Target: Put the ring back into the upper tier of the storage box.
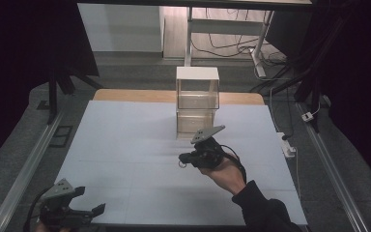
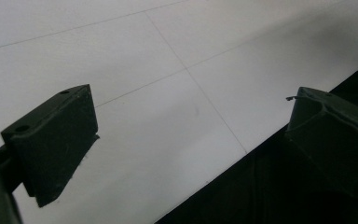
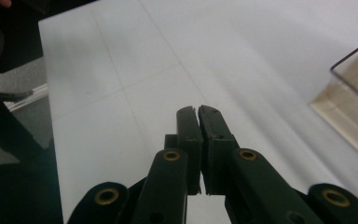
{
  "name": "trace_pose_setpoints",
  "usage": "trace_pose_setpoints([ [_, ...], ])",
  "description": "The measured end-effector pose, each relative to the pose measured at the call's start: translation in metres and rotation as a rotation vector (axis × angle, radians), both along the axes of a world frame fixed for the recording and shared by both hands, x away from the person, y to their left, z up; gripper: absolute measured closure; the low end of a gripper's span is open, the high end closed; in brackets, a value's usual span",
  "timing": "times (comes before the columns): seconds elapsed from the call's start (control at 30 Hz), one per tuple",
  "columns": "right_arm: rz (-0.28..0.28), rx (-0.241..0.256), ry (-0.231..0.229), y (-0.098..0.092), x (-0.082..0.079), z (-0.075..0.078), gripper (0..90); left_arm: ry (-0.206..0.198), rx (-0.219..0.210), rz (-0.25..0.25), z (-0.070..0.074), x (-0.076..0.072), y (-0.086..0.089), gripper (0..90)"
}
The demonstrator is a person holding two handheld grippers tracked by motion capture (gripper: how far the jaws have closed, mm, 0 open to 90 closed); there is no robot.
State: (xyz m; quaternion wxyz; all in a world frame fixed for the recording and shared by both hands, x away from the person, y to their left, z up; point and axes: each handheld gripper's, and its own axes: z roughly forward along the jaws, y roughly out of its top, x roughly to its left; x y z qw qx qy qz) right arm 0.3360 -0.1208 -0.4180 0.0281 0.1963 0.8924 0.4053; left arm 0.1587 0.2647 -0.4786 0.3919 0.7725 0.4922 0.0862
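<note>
My right gripper (image 1: 184,158) hovers over the middle of the white table (image 1: 125,145), held by a hand in a dark sleeve and pointing left. In the right gripper view its jaws (image 3: 198,114) are shut together with nothing between them. My left gripper (image 1: 90,200) sits at the table's near left corner. It stands wide open over the table's front edge (image 2: 191,126), and nothing lies between its jaws. A clear box with a white top (image 1: 197,94) stands at the back centre, just beyond the right gripper; its corner (image 3: 354,88) shows at the right of the right gripper view.
The table's wooden back edge (image 1: 125,95) shows behind the white sheet. Metal rails (image 1: 34,159) run along both sides of the table. Cables and a power strip (image 1: 288,145) lie off the right side. Dark floor drops away past the front edge (image 2: 270,186).
</note>
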Motion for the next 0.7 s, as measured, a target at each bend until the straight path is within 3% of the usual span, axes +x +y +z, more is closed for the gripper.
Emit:
trace_pose_setpoints([
  [0.4,-0.054,0.069,-0.034,-0.010,0.021,0.027,87.3,0.002,0.000,0.008,0.000,0.000,0.000,2.0],
  [0.7,-0.082,0.071,-0.049,-0.010,0.036,0.047,87.3,0.007,0.012,0.017,0.000,0.001,-0.001,2.7],
])
